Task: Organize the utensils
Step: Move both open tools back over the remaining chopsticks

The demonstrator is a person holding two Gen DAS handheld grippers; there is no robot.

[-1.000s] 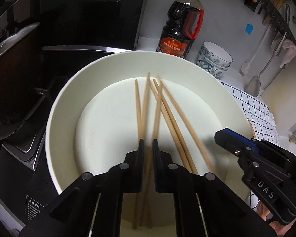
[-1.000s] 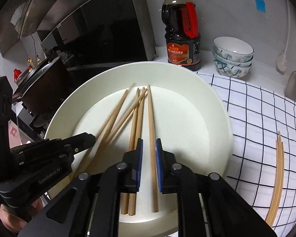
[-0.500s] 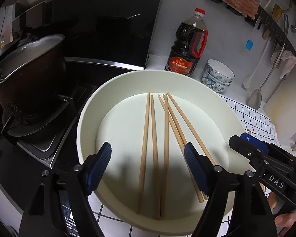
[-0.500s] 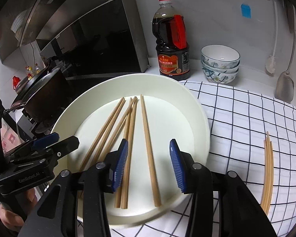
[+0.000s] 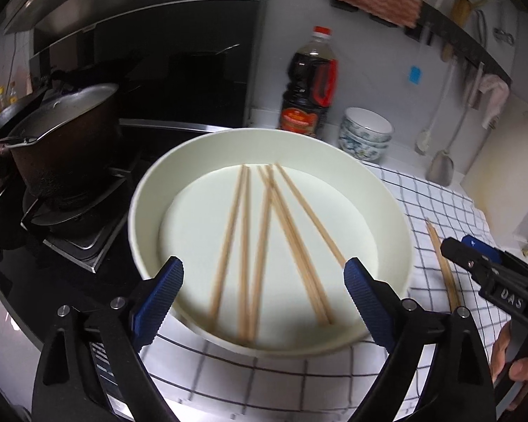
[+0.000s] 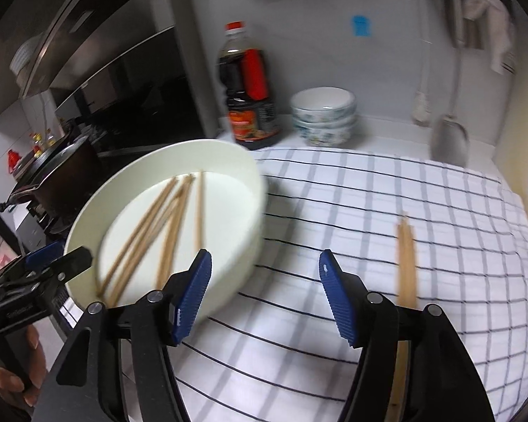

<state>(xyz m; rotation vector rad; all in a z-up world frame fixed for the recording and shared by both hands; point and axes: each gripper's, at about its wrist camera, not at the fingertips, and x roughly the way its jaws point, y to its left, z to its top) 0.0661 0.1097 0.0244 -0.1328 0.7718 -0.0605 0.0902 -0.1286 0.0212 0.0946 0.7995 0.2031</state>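
bowl (image 5: 140, 207): ahead of our left hand-held gripper (image 5: 264, 292), six chopsticks (image 5: 264, 232) loose inside.
cloth pair (image 6: 406, 260): just right of right hand-held gripper (image 6: 264, 295); we should grab it mid-length.
jaws: both opening, empty.

White capital letters "DAS" stand on the black body of the right gripper (image 5: 475, 256), read in the left wrist view. The red-orange label on the dark sauce bottle (image 5: 308, 84) carries print too small and blurred to read. A pale marking on the left gripper (image 6: 49, 265), seen from the right wrist, is likewise illegible.
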